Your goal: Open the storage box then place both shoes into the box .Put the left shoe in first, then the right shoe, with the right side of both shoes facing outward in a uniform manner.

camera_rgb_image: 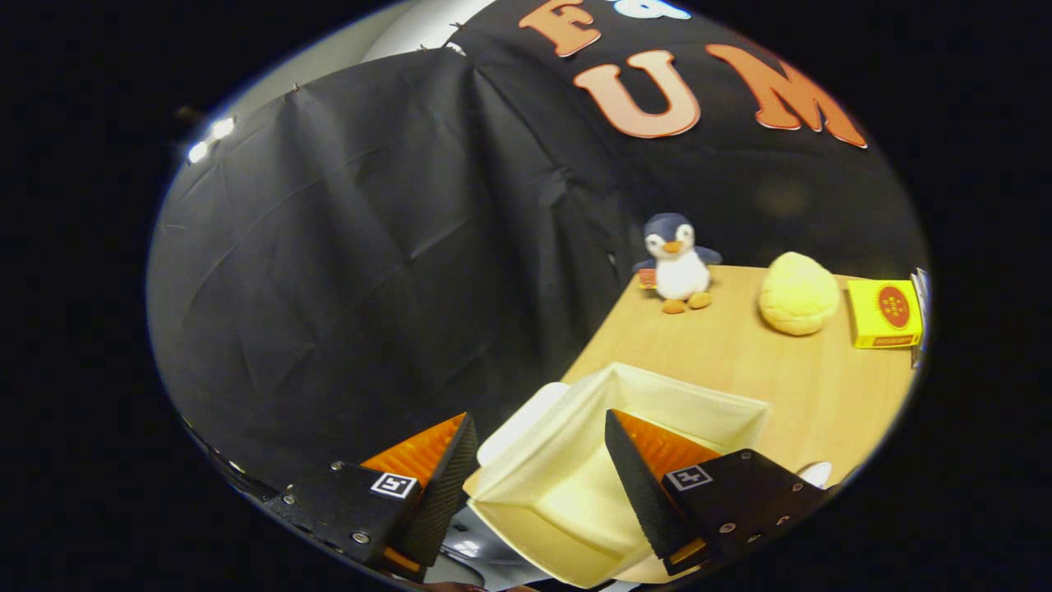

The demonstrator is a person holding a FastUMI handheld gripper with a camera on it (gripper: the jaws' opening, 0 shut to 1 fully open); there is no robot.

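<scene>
Gripper [538, 469]: fingers are standing wide apart, gripping nothing.
Storage box [575, 460]: cream, sitting open between the fingers on the wooden table [789, 386]; its long axis is running from 7 toward 1 o'clock, mouth facing up.
Lid [518, 423]: lying against the box's 10 o'clock side.
Beyond, at 1 o'clock: penguin toy [678, 263], yellow plush [797, 293], yellow carton [885, 313].

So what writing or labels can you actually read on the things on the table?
Nothing reads clearly.
Yellow box: red oval emblem, print too small to read.
Toy penguin: small red tag, too blurred.
Tool: open over the cream storage box; its square black-and-white markers carry patterns, not words.
</scene>
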